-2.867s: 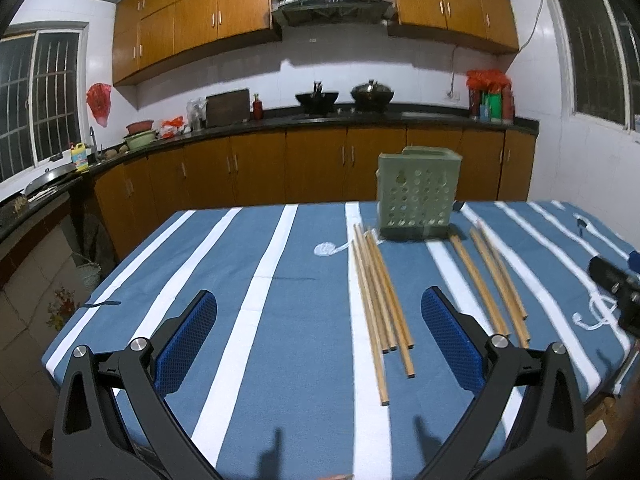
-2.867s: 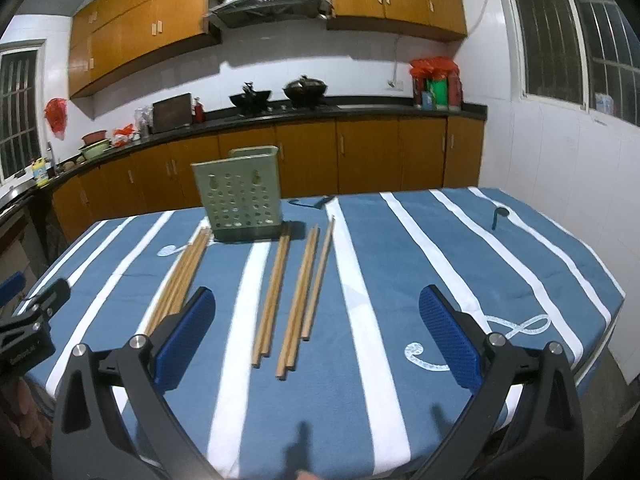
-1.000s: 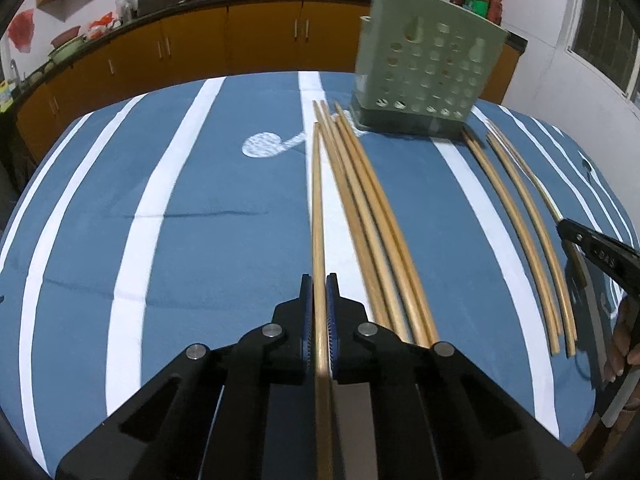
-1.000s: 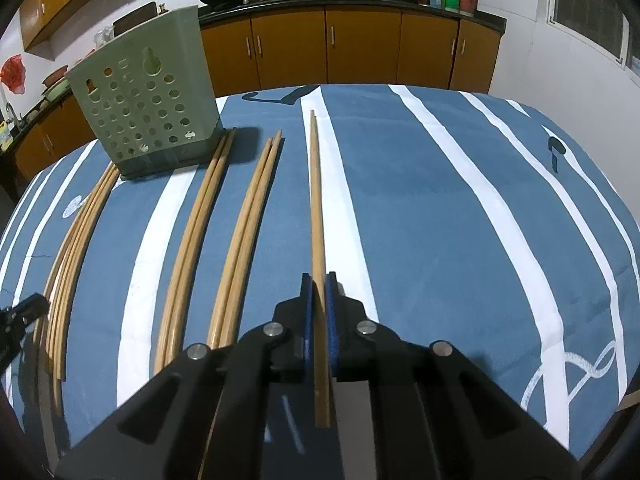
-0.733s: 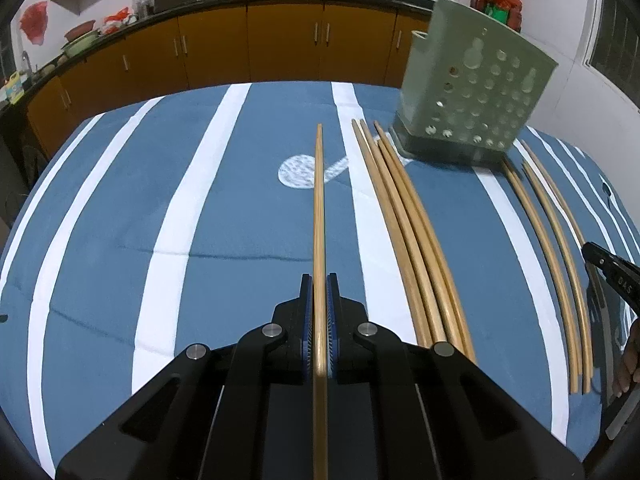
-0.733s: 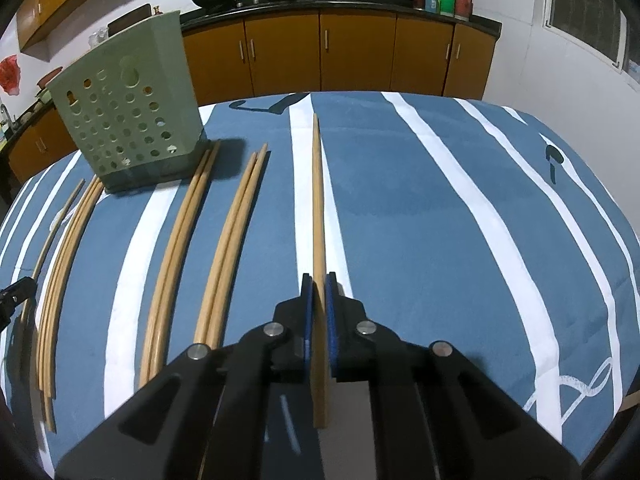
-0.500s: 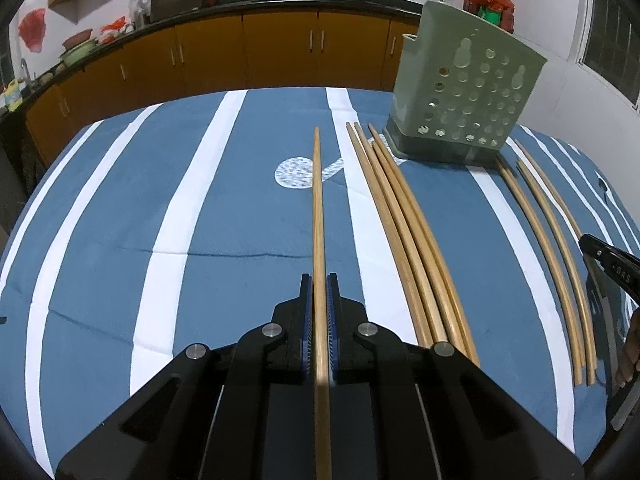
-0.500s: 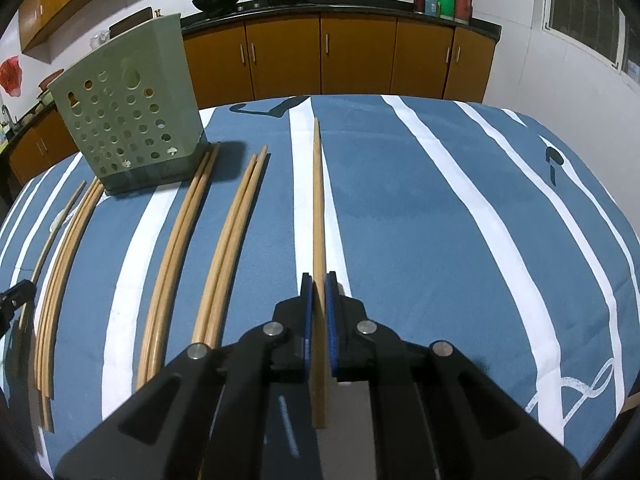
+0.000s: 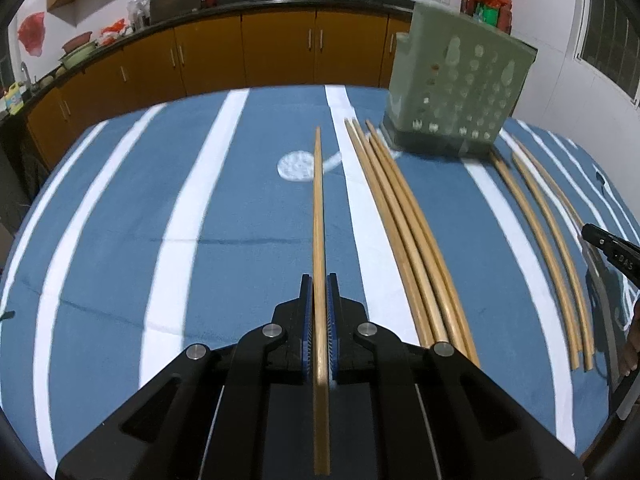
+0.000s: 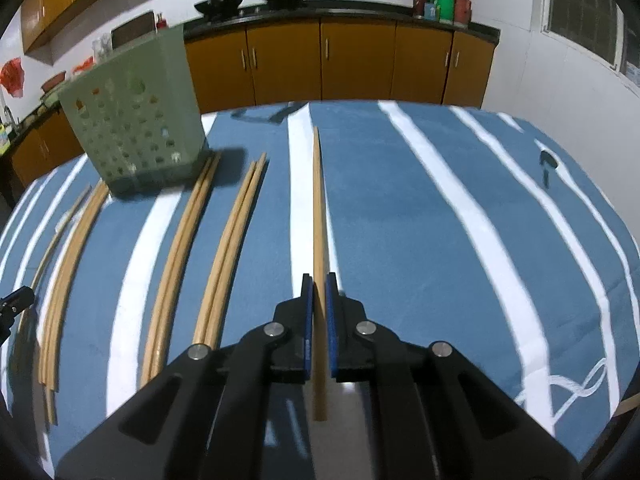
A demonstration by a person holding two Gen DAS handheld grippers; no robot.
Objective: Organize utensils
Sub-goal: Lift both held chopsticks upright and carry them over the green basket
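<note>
My left gripper (image 9: 319,280) is shut on a long wooden chopstick (image 9: 318,208) and holds it lifted above the table, pointing ahead. My right gripper (image 10: 318,280) is shut on another wooden chopstick (image 10: 319,208), also lifted and pointing ahead. A green perforated utensil holder (image 9: 456,100) stands upright at the far side of the table; it also shows in the right wrist view (image 10: 132,120). Several more chopsticks (image 9: 404,224) lie on the cloth beside the left gripper, and others (image 10: 228,248) lie left of the right gripper.
The table has a blue cloth with white stripes (image 9: 160,240). Wooden kitchen cabinets (image 10: 320,68) with pots on the counter run behind it. The right gripper's body (image 9: 612,248) shows at the right edge of the left wrist view.
Both grippers went from open and empty to shut on a chopstick each. Over the last second both have lifted their chopsticks off the cloth and the holder has come into closer view.
</note>
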